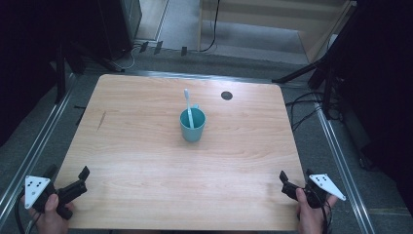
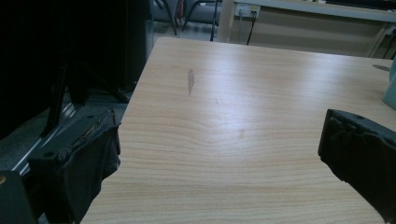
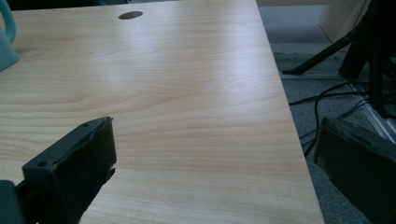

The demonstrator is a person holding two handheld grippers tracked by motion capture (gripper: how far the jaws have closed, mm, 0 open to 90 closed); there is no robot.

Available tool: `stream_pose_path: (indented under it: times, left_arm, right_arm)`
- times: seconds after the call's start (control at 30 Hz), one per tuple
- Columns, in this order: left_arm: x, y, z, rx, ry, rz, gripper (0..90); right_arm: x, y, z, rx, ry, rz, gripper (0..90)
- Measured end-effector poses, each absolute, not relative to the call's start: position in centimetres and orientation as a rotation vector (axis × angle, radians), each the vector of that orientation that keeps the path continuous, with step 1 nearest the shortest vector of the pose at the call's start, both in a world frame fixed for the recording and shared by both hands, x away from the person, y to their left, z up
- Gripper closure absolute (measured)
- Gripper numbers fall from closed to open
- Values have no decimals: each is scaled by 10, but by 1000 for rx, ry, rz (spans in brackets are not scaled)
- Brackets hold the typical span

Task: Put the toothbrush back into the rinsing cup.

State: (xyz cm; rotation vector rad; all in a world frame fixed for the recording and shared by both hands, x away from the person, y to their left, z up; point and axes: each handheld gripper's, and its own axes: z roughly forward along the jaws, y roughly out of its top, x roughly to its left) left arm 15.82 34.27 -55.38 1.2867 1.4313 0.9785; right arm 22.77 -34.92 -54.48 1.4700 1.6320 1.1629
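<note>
Near the middle of the table [image 1: 146,146] stands a teal cup [image 1: 193,127], a pale toothbrush [image 1: 188,106] propped upright inside it — leaning on the rim, head up. The left tool [image 1: 68,181] and right tool [image 1: 294,181] rest at the near corners, jaws apart and holding nothing, well clear of the cup — likely a ready pose. No readable writing or brand shows.

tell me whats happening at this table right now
A person sits at a wooden table with a two-jaw gripper in each hand. The left gripper and the right gripper rest at the near corners, both with jaws wide open and holding nothing. In the middle of the table stands a teal cup with a white toothbrush upright inside it. Neither gripper touches the cup or toothbrush.
</note>
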Motion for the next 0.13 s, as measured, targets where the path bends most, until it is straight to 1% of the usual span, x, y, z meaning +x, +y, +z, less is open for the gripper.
stream_pose_path:
  times: [0.13]
  left_arm:
    - [158,342,-554,1288,1430,978,0]
  right_arm:
    - [227,-351,-545,1478,1622,1171,0]
